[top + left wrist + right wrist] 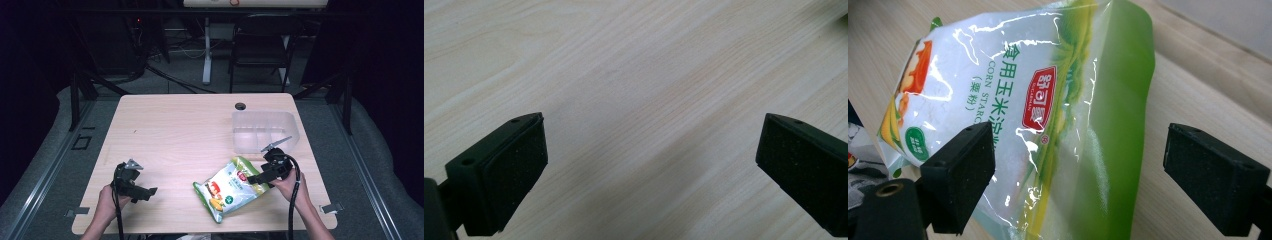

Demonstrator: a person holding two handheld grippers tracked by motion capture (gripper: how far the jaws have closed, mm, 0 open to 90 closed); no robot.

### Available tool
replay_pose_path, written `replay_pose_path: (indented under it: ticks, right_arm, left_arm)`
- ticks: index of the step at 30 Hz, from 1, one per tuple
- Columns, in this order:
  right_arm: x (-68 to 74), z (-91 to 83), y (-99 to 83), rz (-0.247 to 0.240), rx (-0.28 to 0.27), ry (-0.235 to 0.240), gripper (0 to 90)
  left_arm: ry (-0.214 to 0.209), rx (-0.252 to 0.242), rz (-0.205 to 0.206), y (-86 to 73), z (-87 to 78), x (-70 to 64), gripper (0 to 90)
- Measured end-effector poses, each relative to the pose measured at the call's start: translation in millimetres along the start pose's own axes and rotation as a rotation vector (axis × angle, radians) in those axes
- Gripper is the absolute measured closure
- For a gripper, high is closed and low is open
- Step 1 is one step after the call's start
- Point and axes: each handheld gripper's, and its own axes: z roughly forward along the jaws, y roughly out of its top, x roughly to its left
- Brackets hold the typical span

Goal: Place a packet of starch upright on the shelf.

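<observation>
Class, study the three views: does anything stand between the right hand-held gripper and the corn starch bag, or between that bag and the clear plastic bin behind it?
Nothing visible does. The right hand-held gripper is open, its jaws straddling the corn starch bag. Bare table separates the bag from the clear plastic bin.

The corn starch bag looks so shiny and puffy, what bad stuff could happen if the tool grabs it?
The corn starch bag has a glossy, crinkled skin, so it may slip out of the right tool, whose open jaws straddle it. A hard squeeze might burst the soft pouch. Lifted carelessly, it could bump the clear bin standing close behind it.
</observation>
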Motion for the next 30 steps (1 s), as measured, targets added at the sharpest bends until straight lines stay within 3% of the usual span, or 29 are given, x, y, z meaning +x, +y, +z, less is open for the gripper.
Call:
replay_pose_path:
  ticks: [4, 5, 7, 13, 14, 16, 21, 24, 26, 30]
  right_arm:
    - [-0.3, 8.6, -0.5, 0.026, 0.021, 0.008, 12.5]
    - [-1.9, 8.7, -0.4, 0.015, 0.047, 0.008, 12.6]
    - [-2.0, 12.5, -1.8, 0.039, 0.037, 0.016, 12.9]
    - [-3.5, 21.8, -2.5, 0.042, 0.090, 0.048, 13.5]
    - [-4.8, 21.5, -2.3, 0.031, 0.114, 0.036, 13.7]
    - [-4.3, 23.8, -3.9, 0.065, 0.087, 0.056, 14.0]
    - [-6.1, 24.8, -5.2, 0.086, 0.078, 0.081, 18.3]
    - [-8.9, 24.3, -5.3, 0.084, 0.095, 0.071, 18.8]
    - [-10.7, 24.7, -6.3, 0.115, 0.080, 0.073, 17.9]
    - [-15.3, 25.4, -8.0, 0.135, 0.101, 0.084, 17.1]
  left_arm:
    - [0.000, 0.003, 0.003, -0.1, -0.5, 0.5, 0.2]
    - [0.001, 0.002, 0.004, -0.2, -0.5, 0.6, 0.2]
    - [0.000, 0.005, 0.004, -0.1, -0.4, 0.6, 0.2]
    - [0.001, 0.006, 0.006, -0.2, -0.7, 0.7, 0.2]
    - [0.001, 0.005, 0.006, -0.3, -0.6, 0.8, 0.2]
    - [0.001, 0.006, 0.007, -0.3, -0.7, 0.8, 0.2]
    - [0.001, 0.007, 0.008, -0.2, -0.9, 0.5, 0.2]
    - [0.001, 0.006, 0.007, -0.3, -1.0, 0.6, 0.2]
    - [0.001, 0.006, 0.007, -0.3, -0.9, 0.7, 0.2]
    - [-0.001, 0.007, 0.007, -0.2, -0.7, 0.6, 0.2]
